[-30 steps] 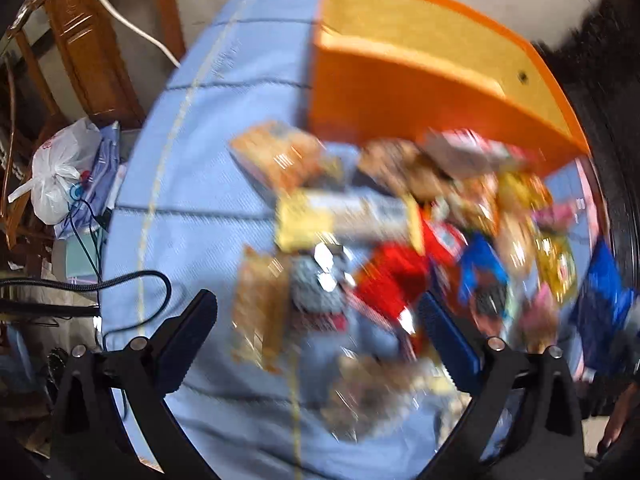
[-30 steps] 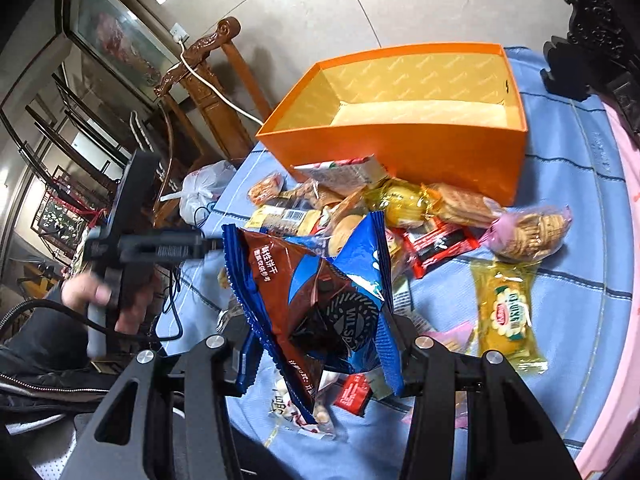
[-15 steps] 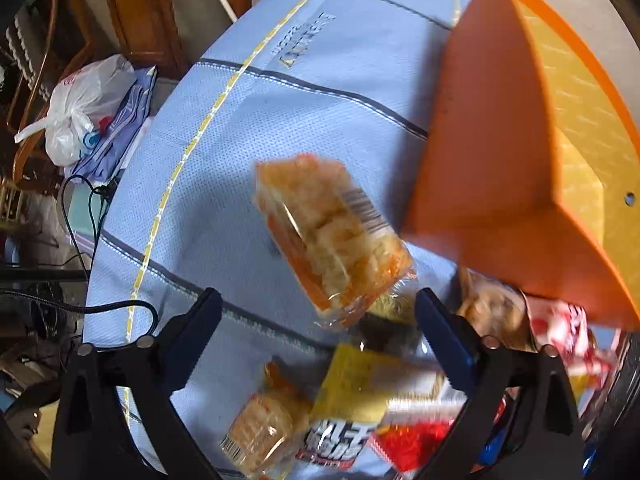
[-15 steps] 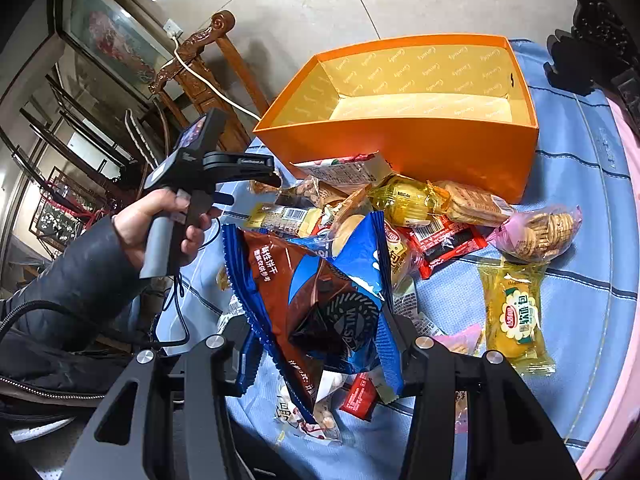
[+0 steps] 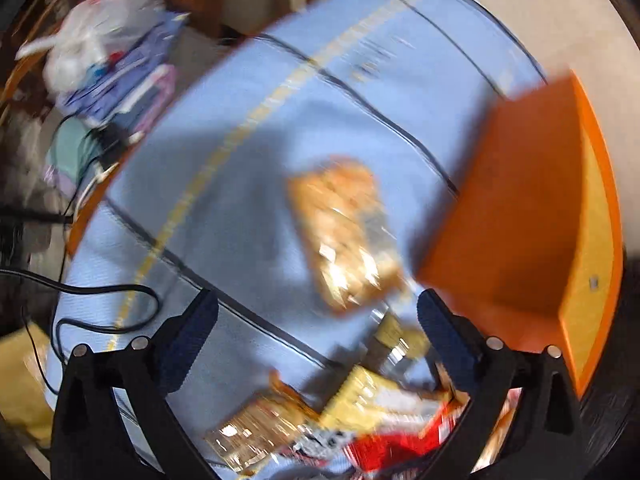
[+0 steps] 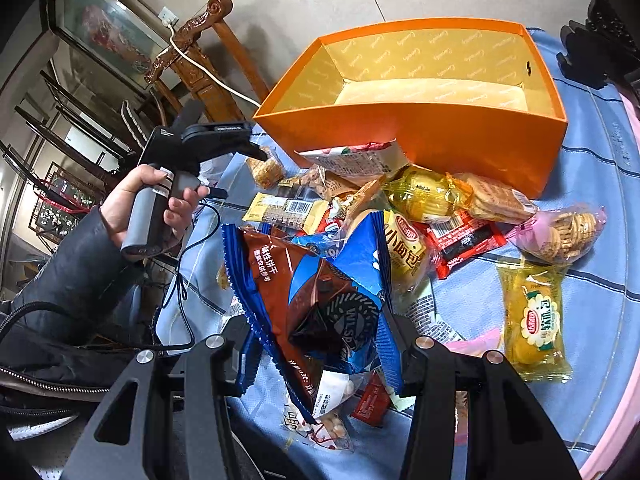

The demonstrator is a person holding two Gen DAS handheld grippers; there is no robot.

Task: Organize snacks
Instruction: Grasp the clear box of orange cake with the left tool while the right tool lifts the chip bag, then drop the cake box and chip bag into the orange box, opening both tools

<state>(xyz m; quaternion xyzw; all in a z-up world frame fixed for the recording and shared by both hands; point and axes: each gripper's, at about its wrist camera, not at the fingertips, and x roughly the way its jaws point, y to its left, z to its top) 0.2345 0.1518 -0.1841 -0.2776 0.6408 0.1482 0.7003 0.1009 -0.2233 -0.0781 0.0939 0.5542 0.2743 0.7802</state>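
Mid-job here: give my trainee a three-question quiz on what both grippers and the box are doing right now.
1. True or false: the orange cardboard box already holds snacks.
2. What does the right gripper hold? A) yellow bread packet B) blue and brown crinkled biscuit bag C) nothing
3. Fill in: the left gripper is ____, above the clear orange-tinted pastry packet on the blue cloth.

Key: 1 false, the visible interior is bare; 2 B; 3 open.
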